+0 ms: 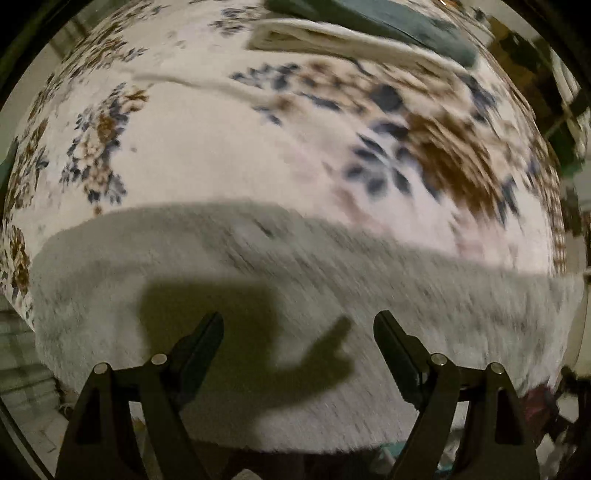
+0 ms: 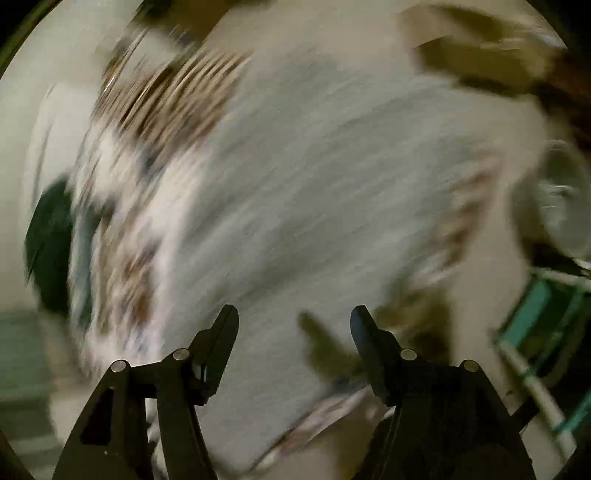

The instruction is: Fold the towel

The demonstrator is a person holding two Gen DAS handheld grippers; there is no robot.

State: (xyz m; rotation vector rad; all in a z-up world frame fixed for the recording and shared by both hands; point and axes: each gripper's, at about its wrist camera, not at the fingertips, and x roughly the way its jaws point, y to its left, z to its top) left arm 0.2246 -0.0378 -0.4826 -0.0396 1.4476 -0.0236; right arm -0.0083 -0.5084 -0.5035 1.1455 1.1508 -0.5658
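Note:
A pale grey towel (image 1: pixel 258 295) lies flat across the near part of a floral-printed surface (image 1: pixel 207 147). My left gripper (image 1: pixel 298 321) hovers above the towel, open, with nothing between its fingers; its shadow falls on the cloth. In the right wrist view the same grey towel (image 2: pixel 303 192) fills the middle, heavily blurred by motion. My right gripper (image 2: pixel 294 314) is open above it and holds nothing.
Folded towels, a cream one (image 1: pixel 332 37) and a dark teal one (image 1: pixel 388 18), are stacked at the far side of the floral surface. A teal-framed object (image 2: pixel 543 332) and a pale round thing (image 2: pixel 561 206) stand to the right.

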